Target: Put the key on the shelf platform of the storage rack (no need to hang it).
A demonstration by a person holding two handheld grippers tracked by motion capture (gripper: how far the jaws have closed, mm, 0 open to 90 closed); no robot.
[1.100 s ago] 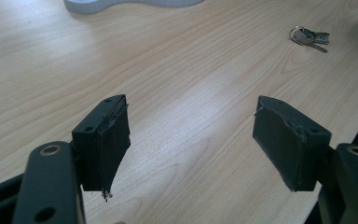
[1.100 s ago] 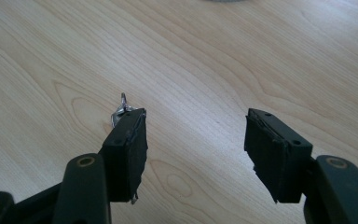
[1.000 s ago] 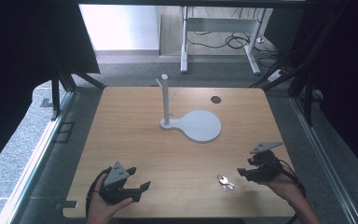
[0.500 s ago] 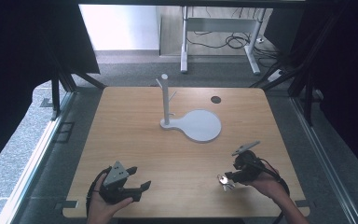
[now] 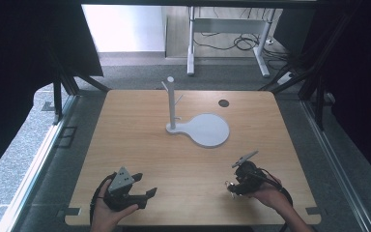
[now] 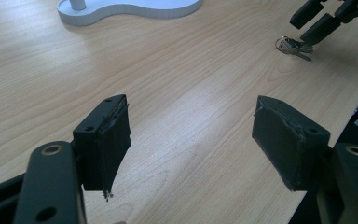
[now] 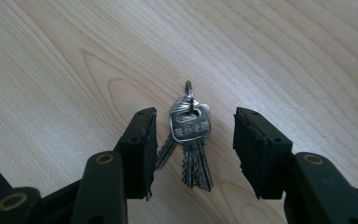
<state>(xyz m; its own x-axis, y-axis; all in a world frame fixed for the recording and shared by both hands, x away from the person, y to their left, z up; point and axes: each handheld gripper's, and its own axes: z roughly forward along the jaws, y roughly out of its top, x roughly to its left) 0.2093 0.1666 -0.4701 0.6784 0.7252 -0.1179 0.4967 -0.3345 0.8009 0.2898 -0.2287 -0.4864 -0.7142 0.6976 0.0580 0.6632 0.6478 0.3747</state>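
Right gripper (image 7: 195, 140) is down over the bunch of keys (image 7: 190, 135), jaws spread either side, not yet pinching, apparently set to close; keys lie flat on the table (image 5: 140, 145) near its front-right edge; left gripper (image 6: 200, 140) waits spread, holding nothing

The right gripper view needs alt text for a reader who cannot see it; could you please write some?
A bunch of keys on a small ring lies flat on a pale wooden table, between the two open black fingers of the right gripper. The fingers stand either side of the keys without closing on them.
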